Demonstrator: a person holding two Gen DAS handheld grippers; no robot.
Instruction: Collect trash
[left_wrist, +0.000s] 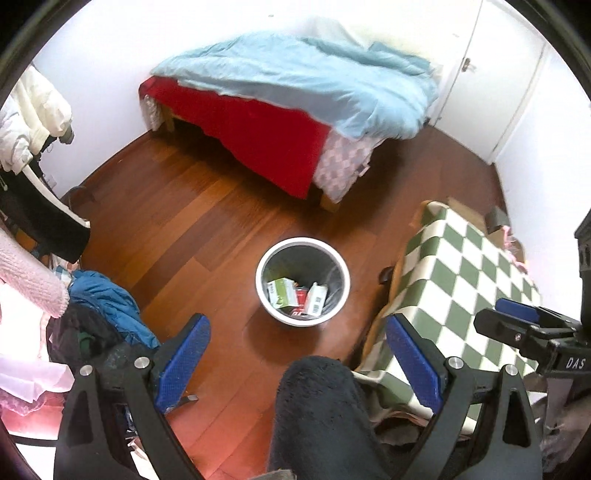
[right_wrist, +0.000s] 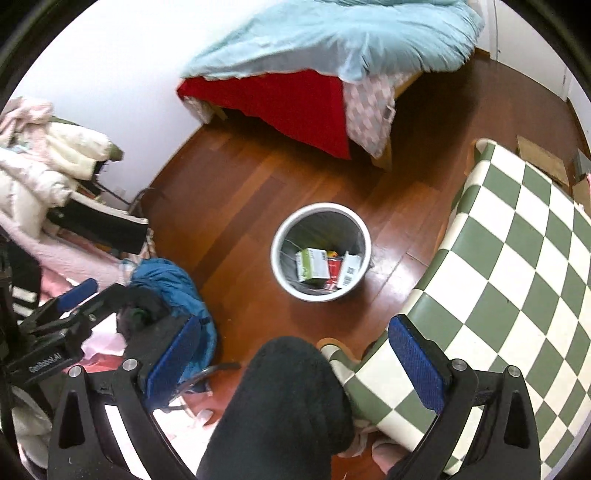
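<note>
At nine o'clock lie heaped clothes (left_wrist: 103, 306); at centre the bin (left_wrist: 303, 282) stands on the floor and already holds cartons (left_wrist: 282, 291), so collection looks well advanced, with no loose trash in sight. The left gripper (left_wrist: 297, 363) and right gripper (right_wrist: 293, 363) both gape wide, empty. Only the right wrist view shows a cardboard box (right_wrist: 543, 162) at two o'clock beyond the checkered table (right_wrist: 517, 258).

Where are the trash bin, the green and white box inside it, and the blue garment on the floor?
trash bin (left_wrist: 341, 260): left wrist view, on its white rim.
green and white box (right_wrist: 312, 264): right wrist view, on its top face.
blue garment (left_wrist: 107, 299): left wrist view, on its crumpled middle.
</note>
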